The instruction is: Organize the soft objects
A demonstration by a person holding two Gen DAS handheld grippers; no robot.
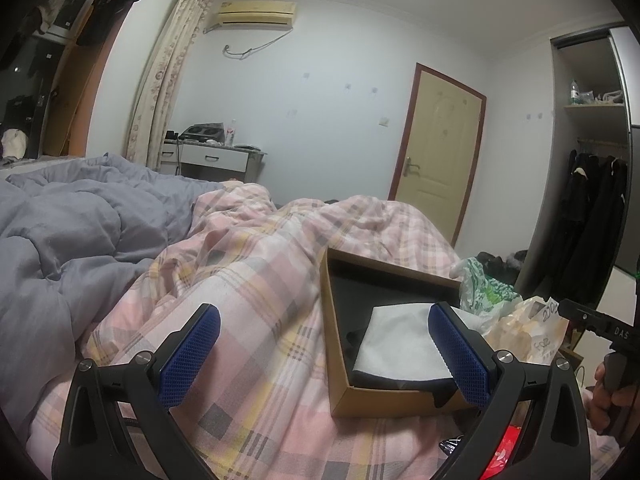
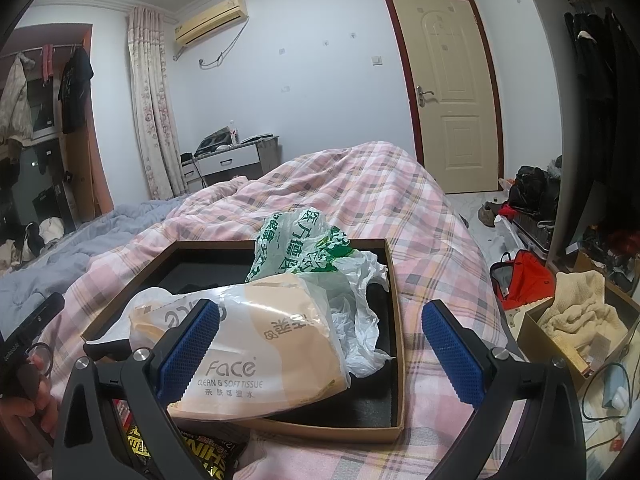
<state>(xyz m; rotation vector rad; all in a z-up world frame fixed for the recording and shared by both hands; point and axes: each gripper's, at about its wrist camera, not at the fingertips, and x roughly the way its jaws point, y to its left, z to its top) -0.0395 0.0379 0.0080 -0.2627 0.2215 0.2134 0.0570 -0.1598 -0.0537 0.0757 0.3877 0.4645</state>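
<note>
Centre frame, a tissue pack [image 2: 256,344] lies in the cardboard box [image 2: 394,320]; light, squashy, slippery film, best pinched mid-body. Both the left gripper [image 1: 324,356] and right gripper [image 2: 320,352] gape wide, empty.

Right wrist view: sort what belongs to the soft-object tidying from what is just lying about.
Job:
brown cardboard box with black lining
tan Face tissue pack
green-printed white plastic bag
folded white cloth

Lying about:
red bag on floor
cream towel in carton
yellow-lettered black packet
</note>
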